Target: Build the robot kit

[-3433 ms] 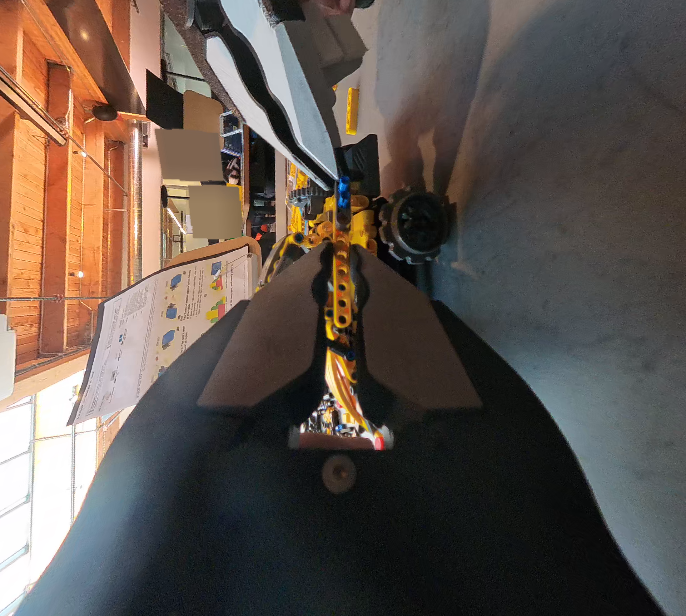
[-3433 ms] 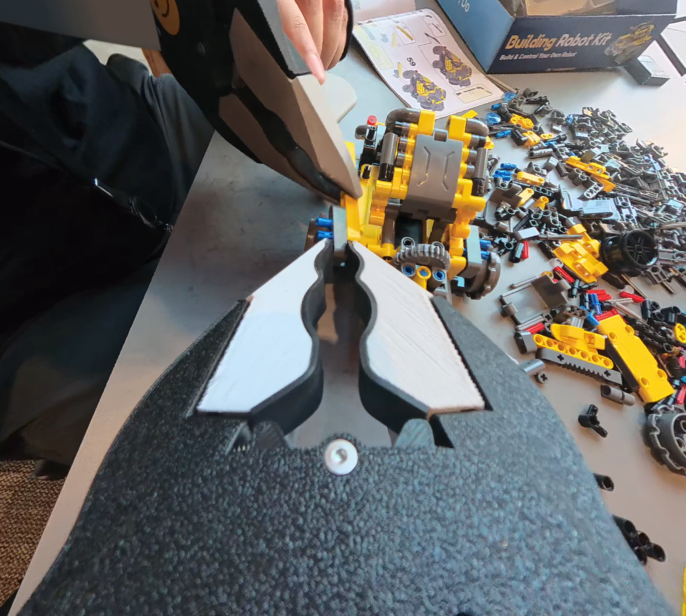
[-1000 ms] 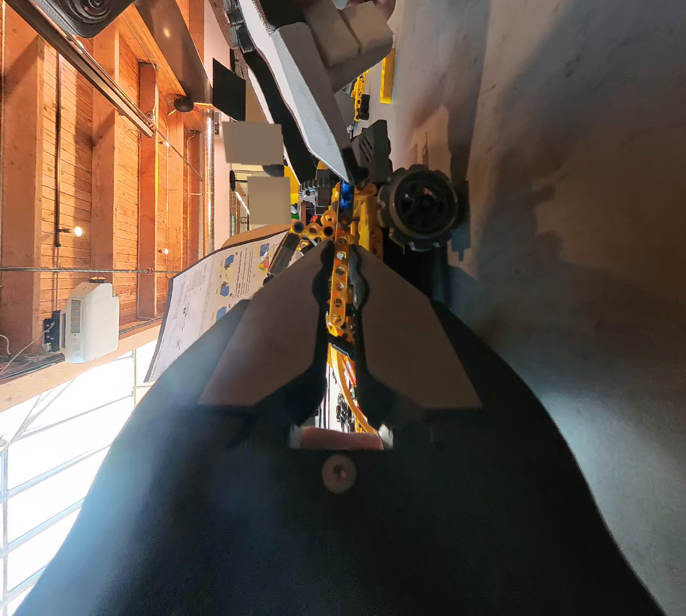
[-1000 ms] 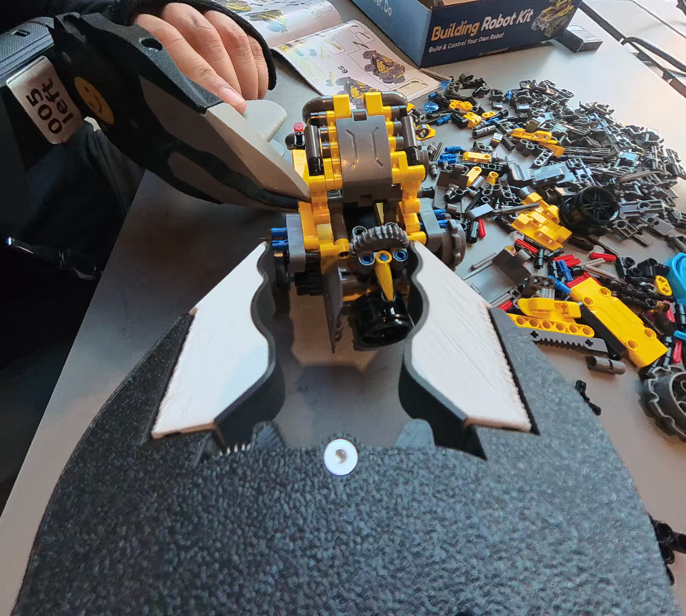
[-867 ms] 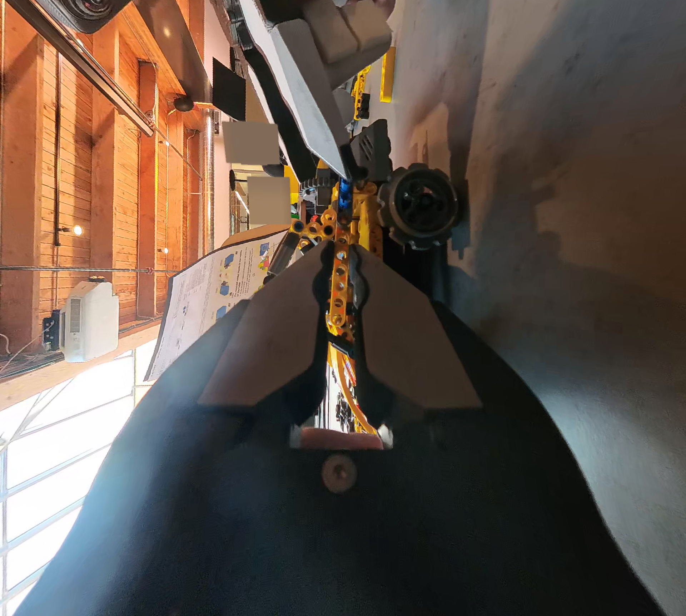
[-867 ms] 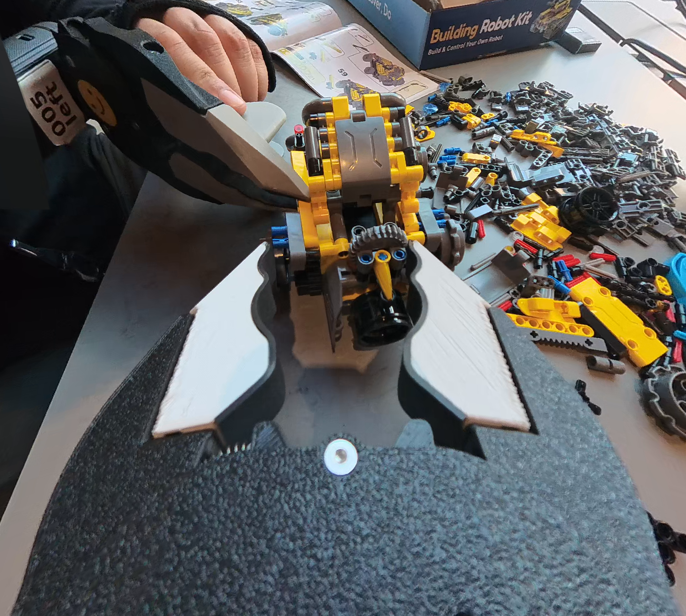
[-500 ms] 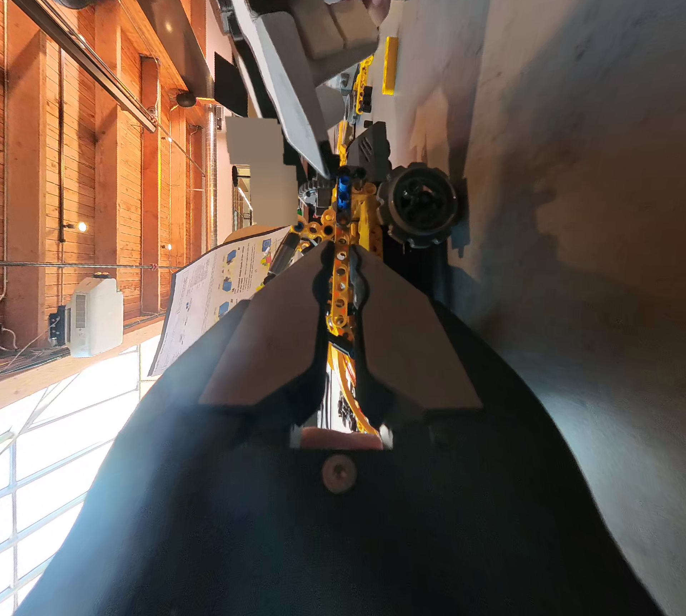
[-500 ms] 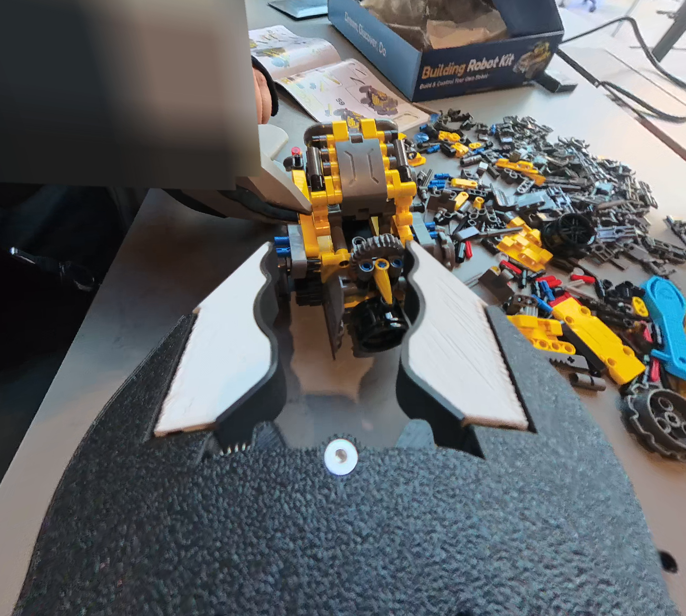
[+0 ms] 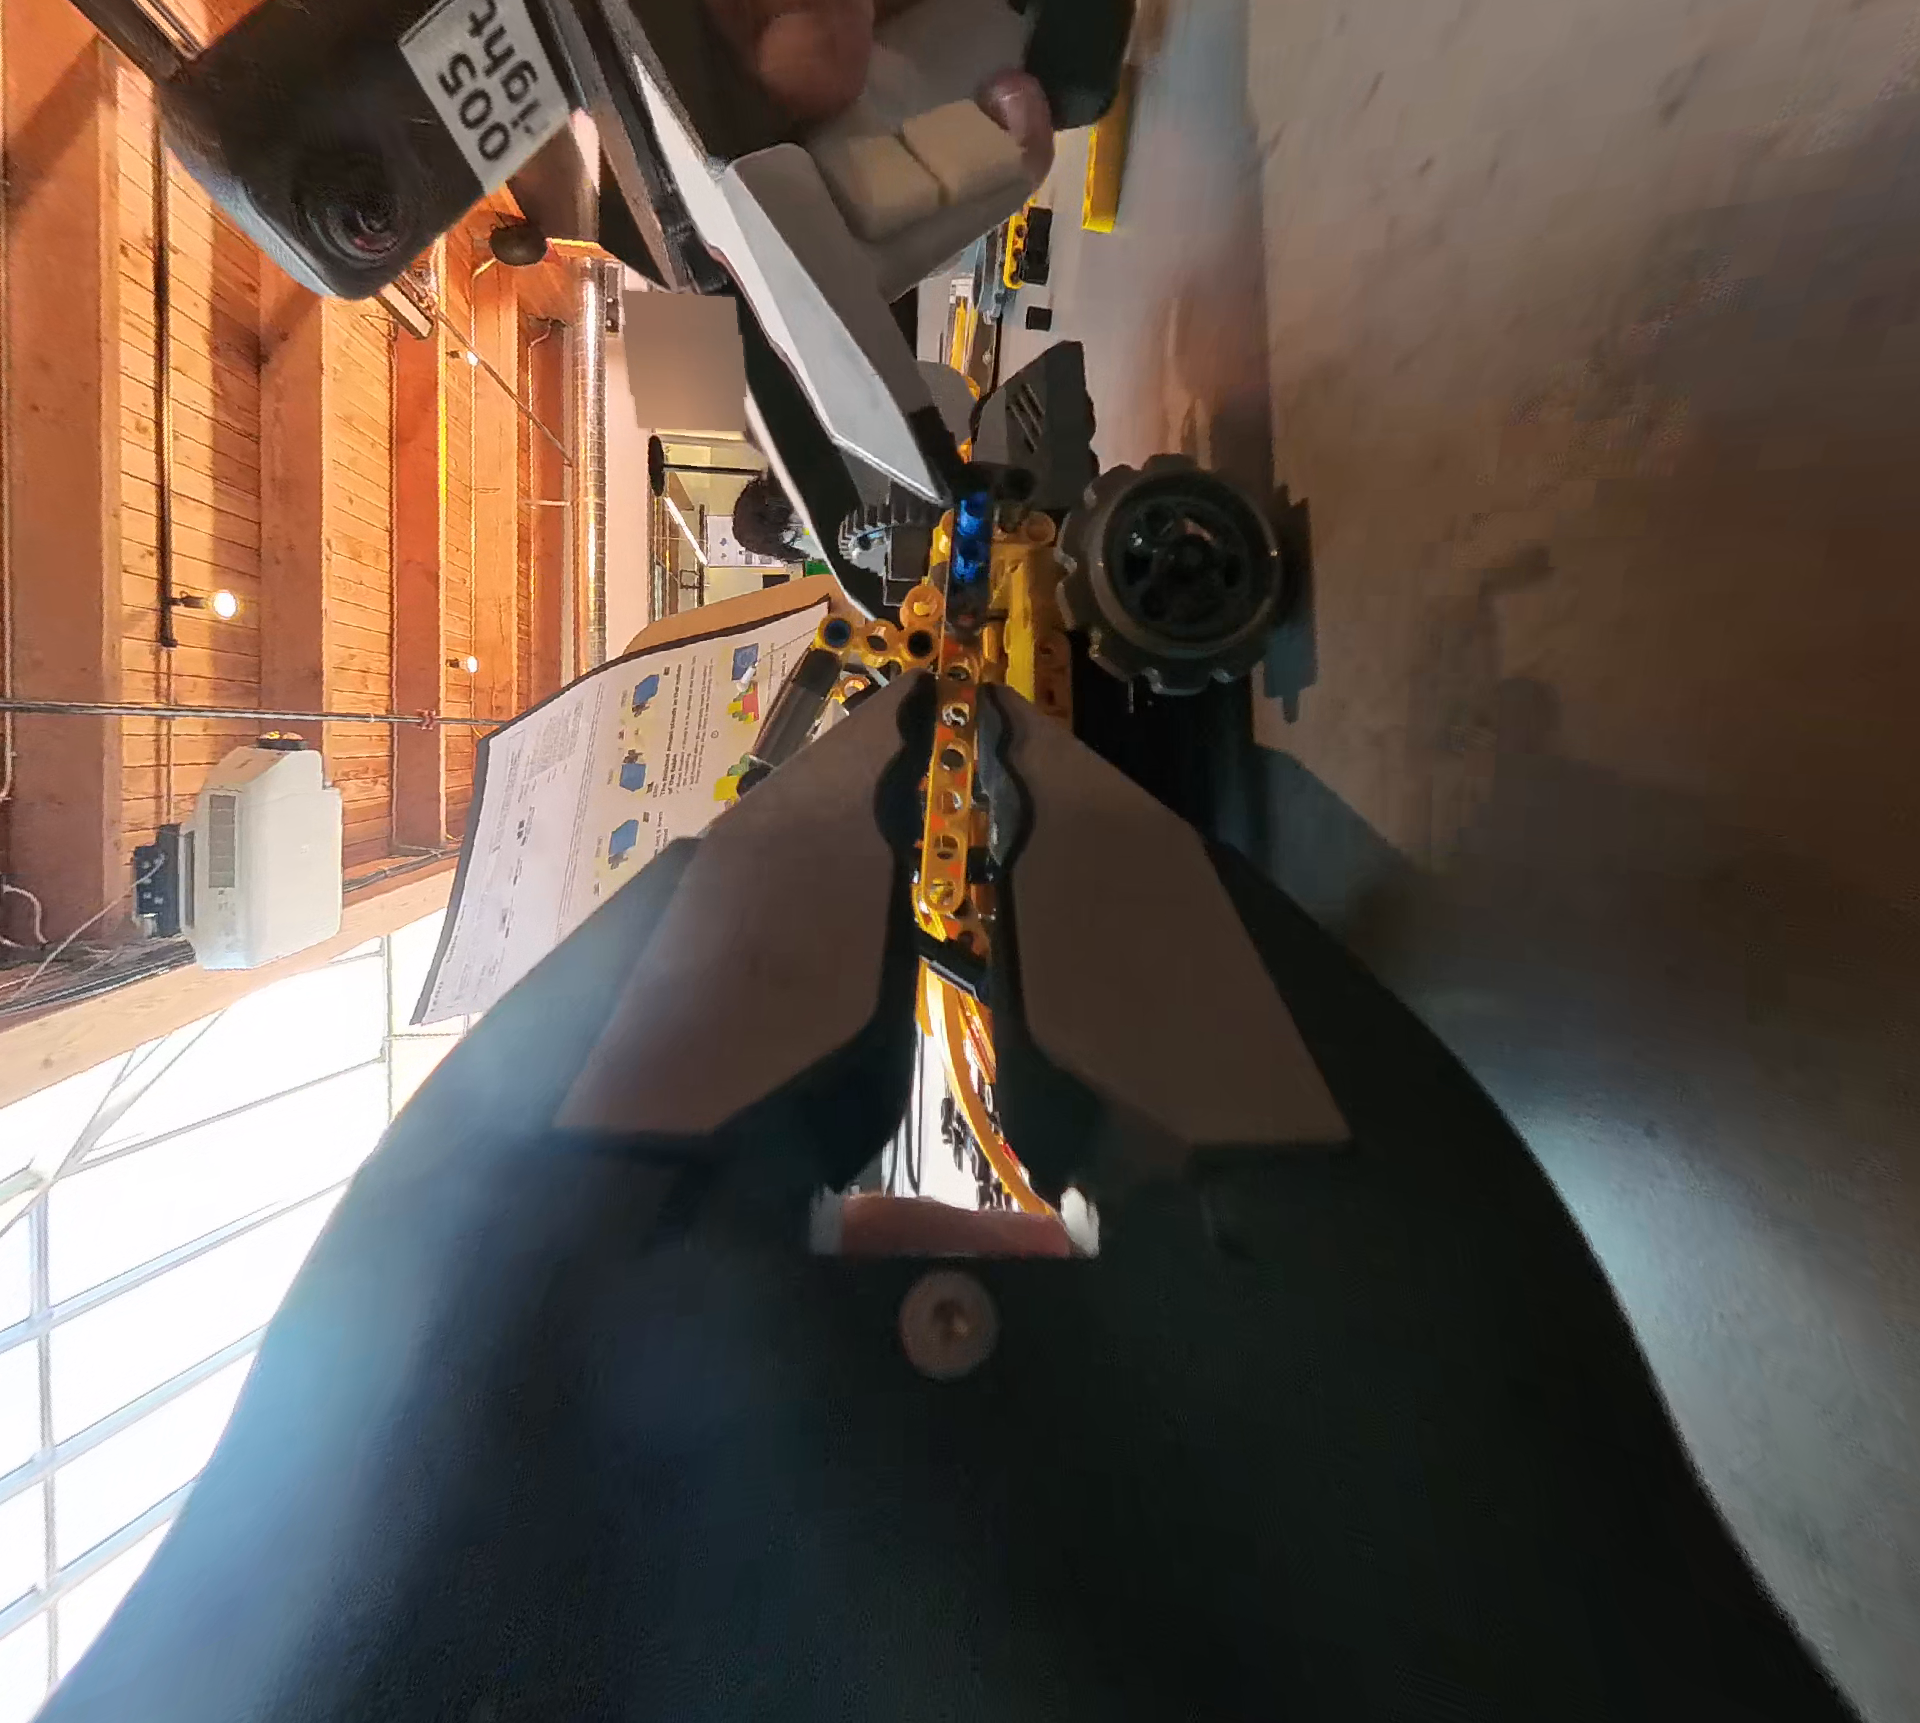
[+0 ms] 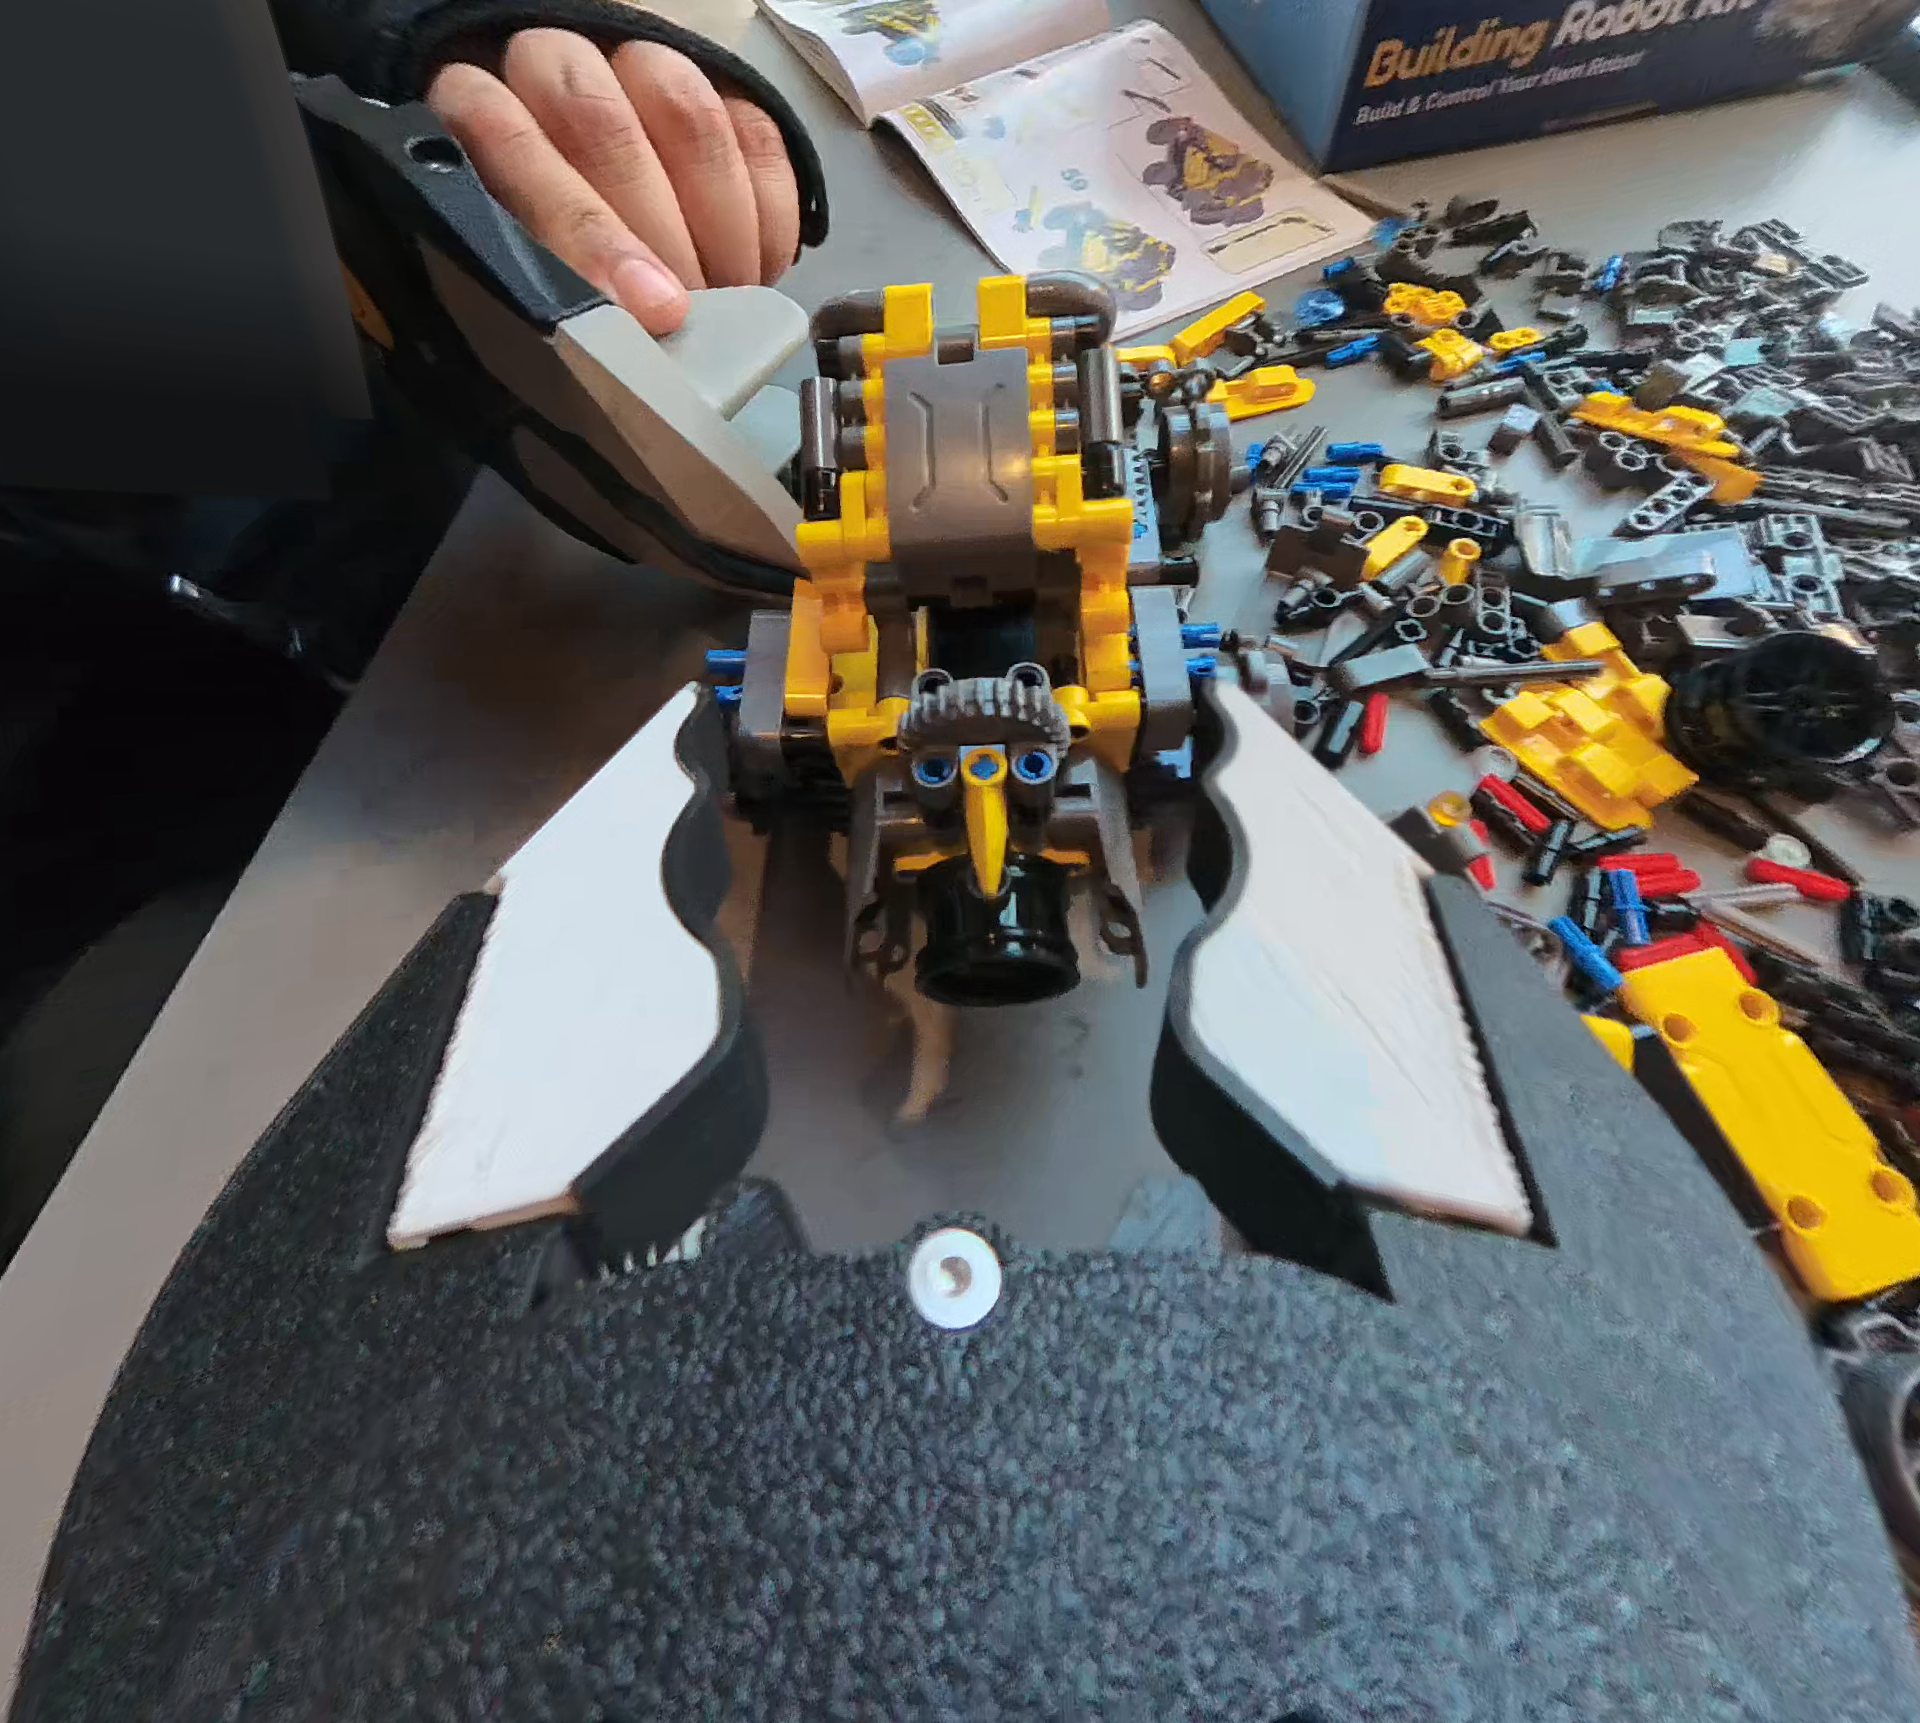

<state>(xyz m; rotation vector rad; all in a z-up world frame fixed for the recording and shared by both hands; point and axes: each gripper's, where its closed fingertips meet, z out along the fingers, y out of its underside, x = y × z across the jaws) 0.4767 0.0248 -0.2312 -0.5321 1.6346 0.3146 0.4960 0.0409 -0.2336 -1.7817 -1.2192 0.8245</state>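
Observation:
A yellow and grey brick vehicle model (image 10: 956, 478) stands on the grey table (image 10: 499, 738), with a black hub (image 10: 992, 935) at its near end. My right gripper (image 10: 951, 707) is open and holds nothing; its fingers sit on either side of the model's near end. My left gripper (image 9: 951, 707) is shut on a yellow holed beam (image 9: 951, 800) on the model's side, beside a black wheel (image 9: 1174, 577). In the right wrist view the left gripper (image 10: 774, 561) comes in from the left and touches the model's side. The right gripper also shows in the left wrist view (image 9: 894, 468).
A spread of loose black, yellow, blue and red pieces (image 10: 1558, 530) covers the table to the right. A long yellow block (image 10: 1756, 1112) lies near the right finger. An open instruction booklet (image 10: 1091, 146) and a blue box (image 10: 1507, 11) lie behind. The table edge runs along the left. The tips of both grippers are at nearly the same place.
My right gripper went from shut at the model's corner to wide open, and now straddles the model's near end, closer in. My left gripper has kept its hold on the yellow beam.

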